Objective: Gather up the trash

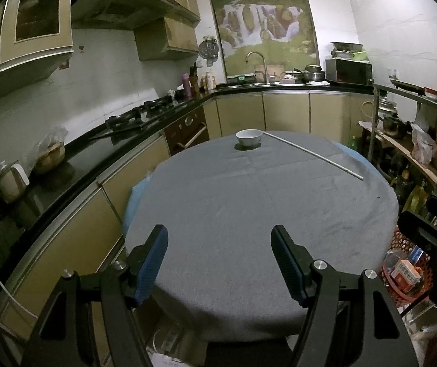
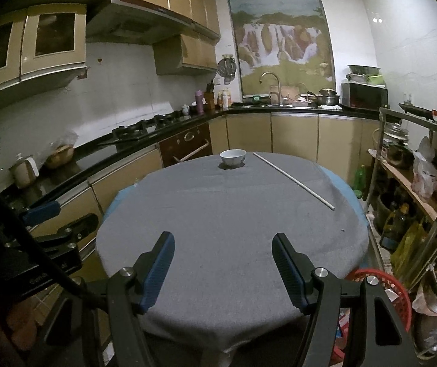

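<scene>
A: Two grippers up, none loaded. Left gripper (image 1: 219,238) over near edge of table (image 1: 249,214), jaws spread, nothing between. Right gripper (image 2: 223,246) likewise, jaws spread, empty.

B: Trash located?

A: None plainly visible on the cloth. Only a white bowl (image 1: 249,138) at far edge and a thin white rod (image 1: 313,155) lying diagonally, just right of bowl, not touching. Rod possibly the item to clear; cannot tell. Bowl contents hidden from both views.

B: Progress?

A: Judged at the very start. Nothing picked up, nothing binned.

B: Bin?

A: Red basket (image 2: 385,293) on floor by table's right near side, boxes inside. Likely drop point, unconfirmed.

B: Surroundings, obstructions?

A: Counter (image 1: 74,165) along left with stove (image 1: 138,116), jar, bagged item. Sink (image 1: 256,84) and microwave (image 1: 349,73) at back. Crowded shelf rack (image 2: 417,183) close on right. Table surface otherwise bare, so reach to rod unobstructed; rack near rod's right end worth minding.
</scene>
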Available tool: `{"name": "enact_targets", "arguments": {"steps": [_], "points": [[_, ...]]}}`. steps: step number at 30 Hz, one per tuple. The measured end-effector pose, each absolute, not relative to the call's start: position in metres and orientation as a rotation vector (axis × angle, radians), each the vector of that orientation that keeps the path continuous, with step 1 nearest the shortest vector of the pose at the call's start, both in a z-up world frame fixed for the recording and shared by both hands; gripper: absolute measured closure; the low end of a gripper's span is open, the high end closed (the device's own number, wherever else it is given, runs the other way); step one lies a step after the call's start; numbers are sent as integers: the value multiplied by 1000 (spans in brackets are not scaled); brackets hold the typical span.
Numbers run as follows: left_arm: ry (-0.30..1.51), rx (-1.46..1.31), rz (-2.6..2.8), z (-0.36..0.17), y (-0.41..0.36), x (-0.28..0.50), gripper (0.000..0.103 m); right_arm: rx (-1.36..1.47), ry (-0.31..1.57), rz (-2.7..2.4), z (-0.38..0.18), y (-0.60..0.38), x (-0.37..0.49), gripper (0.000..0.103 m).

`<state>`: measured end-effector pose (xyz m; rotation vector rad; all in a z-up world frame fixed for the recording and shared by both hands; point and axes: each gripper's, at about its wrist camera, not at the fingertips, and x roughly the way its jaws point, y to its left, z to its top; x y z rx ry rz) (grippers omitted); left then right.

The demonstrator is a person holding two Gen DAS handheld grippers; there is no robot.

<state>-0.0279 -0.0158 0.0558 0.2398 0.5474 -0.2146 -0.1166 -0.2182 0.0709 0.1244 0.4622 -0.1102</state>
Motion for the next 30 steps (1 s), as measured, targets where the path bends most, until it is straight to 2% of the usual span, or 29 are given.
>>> {"name": "enact_targets", "arguments": {"steps": [30], "points": [[619,203,-151,39,-18,8,33,112,492,-76,66,-225,-75,33]]}}
